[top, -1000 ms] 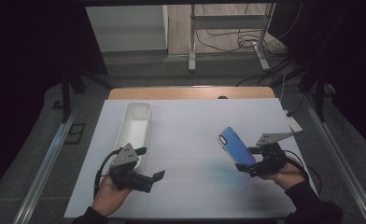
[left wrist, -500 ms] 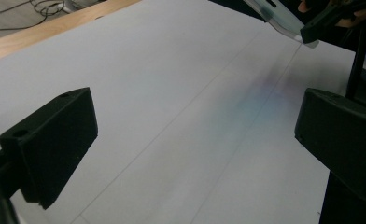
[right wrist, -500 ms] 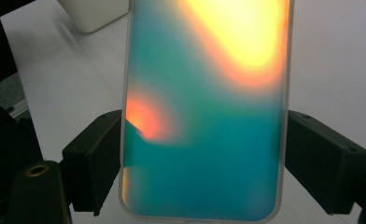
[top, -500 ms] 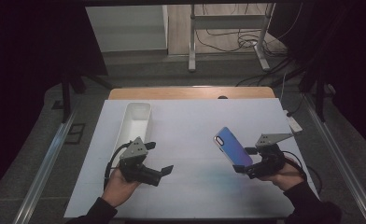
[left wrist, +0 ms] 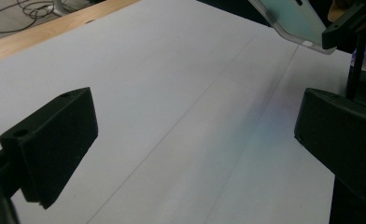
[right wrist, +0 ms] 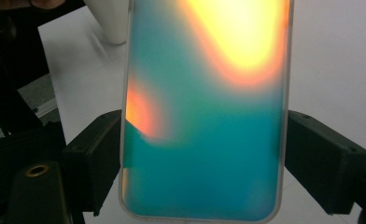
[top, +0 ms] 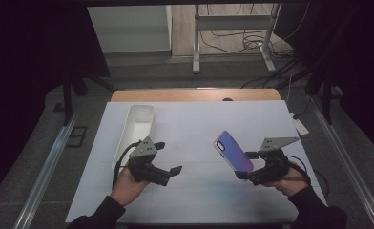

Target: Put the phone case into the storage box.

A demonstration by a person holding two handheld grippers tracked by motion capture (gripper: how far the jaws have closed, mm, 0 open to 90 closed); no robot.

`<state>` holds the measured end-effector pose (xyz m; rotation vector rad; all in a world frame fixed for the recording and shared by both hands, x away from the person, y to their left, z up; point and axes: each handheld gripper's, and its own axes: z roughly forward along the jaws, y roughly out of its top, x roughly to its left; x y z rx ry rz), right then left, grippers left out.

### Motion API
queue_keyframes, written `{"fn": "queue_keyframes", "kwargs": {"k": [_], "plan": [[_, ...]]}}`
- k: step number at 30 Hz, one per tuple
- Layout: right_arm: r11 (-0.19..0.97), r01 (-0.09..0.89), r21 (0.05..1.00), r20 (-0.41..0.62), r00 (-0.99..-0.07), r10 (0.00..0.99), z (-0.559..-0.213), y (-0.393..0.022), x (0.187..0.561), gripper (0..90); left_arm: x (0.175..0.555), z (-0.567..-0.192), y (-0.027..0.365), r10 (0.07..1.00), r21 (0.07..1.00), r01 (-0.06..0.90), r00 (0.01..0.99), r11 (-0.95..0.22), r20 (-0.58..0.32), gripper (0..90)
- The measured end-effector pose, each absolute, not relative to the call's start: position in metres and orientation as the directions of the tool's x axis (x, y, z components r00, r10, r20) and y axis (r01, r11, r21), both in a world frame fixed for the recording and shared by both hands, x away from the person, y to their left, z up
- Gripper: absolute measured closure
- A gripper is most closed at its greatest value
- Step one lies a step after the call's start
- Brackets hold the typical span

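The right tool point(top: 246, 164) is clamped across the sides of a phone case point(top: 233, 150), held tilted up above the white surface point(top: 199, 129), right of centre; the left tool point(top: 168, 160) hangs empty, jaws wide apart, near the white tray point(top: 138, 125). If the case is bound for the tray, carry it level and slow, since the grip sits low on its edges; keep the squeeze steady; move the left tool aside so the path stays free.
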<state>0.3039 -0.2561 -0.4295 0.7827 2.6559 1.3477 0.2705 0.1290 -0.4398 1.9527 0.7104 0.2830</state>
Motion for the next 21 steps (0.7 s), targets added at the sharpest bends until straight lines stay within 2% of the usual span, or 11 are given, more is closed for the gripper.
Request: {"fn": "queue_keyframes", "kwargs": {"k": [21], "plan": [[0.482, 0.388, 0.786, 0.201, -0.897, 0.394, -0.43, -0.244, 0.299, 17.0, 0.291, -0.442, 0.111, 0.54, 0.878, 0.35, 0.832, -0.327, -0.131, 0.2]]}}
